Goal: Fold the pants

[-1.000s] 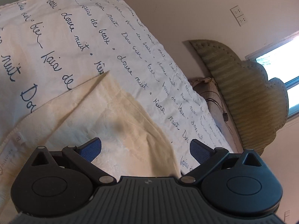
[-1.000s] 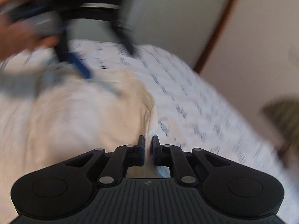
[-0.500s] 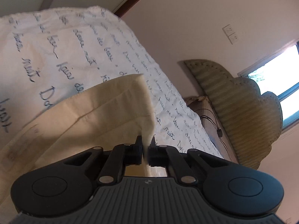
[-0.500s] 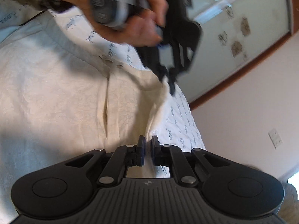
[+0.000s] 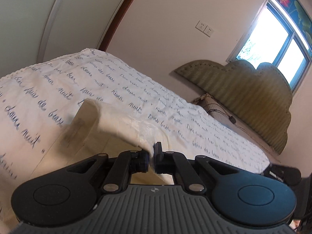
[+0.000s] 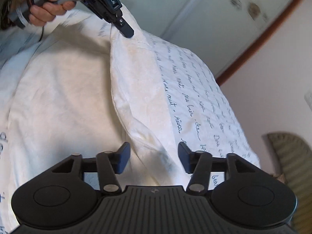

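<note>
- The cream pants (image 6: 64, 97) are spread on the script-printed bedsheet (image 6: 197, 101), on the side of it away from the padded headboard (image 5: 243, 95); one edge of them is lifted off the sheet.
- The left gripper (image 5: 151, 159) is closed almost fully, with a thin edge of the pants pinched between its blue pads; in the right wrist view the same gripper (image 6: 127, 32) is seen holding a raised peak of cloth above the sheet, gripped by the person's hand (image 6: 46, 2).
- The right gripper (image 6: 154, 158) is wide open, its jaws set on either side of a ridge of the pants' cloth; nothing is held by it; whether the pads touch the cloth cannot be told.
- The cloth is judged light, thin and limp: it drapes from the pinched point in a soft sagging ridge and wrinkles freely; no stiffness is to be expected, so an unsupported span will probably droop and drag.
- The weave looks matt rather than slippery; a shallow pinch may still slide out under a pull.
- Hold is best taken at a hem, seam or doubled edge near the lifted ridge, well apart from the left gripper's point, so that the edge can be carried taut; care is needed not to catch the bedsheet beneath along with the pants.
</note>
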A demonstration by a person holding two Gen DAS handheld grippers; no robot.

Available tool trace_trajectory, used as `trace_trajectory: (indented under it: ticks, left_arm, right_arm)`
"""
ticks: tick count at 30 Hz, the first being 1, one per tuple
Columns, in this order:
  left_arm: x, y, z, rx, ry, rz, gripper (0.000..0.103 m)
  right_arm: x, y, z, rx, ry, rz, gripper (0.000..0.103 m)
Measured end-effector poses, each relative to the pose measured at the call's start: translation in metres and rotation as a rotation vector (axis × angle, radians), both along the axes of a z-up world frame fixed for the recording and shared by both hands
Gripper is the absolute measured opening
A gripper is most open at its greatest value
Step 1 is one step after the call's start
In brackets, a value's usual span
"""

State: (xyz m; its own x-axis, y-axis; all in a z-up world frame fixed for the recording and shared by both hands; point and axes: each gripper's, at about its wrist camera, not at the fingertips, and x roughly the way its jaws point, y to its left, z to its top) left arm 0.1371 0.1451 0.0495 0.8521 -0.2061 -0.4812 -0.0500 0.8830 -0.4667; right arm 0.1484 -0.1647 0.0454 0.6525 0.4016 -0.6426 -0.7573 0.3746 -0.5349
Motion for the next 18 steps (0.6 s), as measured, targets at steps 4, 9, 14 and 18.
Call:
trace_trajectory:
  ticks: [4,9,14,18]
  left_arm:
    - [-0.022,0.004,-0.012,-0.034,0.014,0.016,0.004]
    - [-0.021,0.008,-0.014,-0.043,0.003,0.034,0.004]
    - [-0.031,0.011,-0.008,-0.051,-0.025,0.048,0.003]
    - [-0.050,0.016,0.001,-0.050,-0.033,0.037,0.003]
  right_arm:
    - [-0.010,0.032,-0.030,-0.198,-0.125,0.051,0.055]
    - [-0.011,0.053,-0.064,-0.362,-0.198,0.056,0.015]
    - [-0.046,0.051,-0.063,-0.322,-0.248,0.014,0.006]
    - [-0.092,0.050,-0.049,-0.230,-0.238,-0.031,0.004]
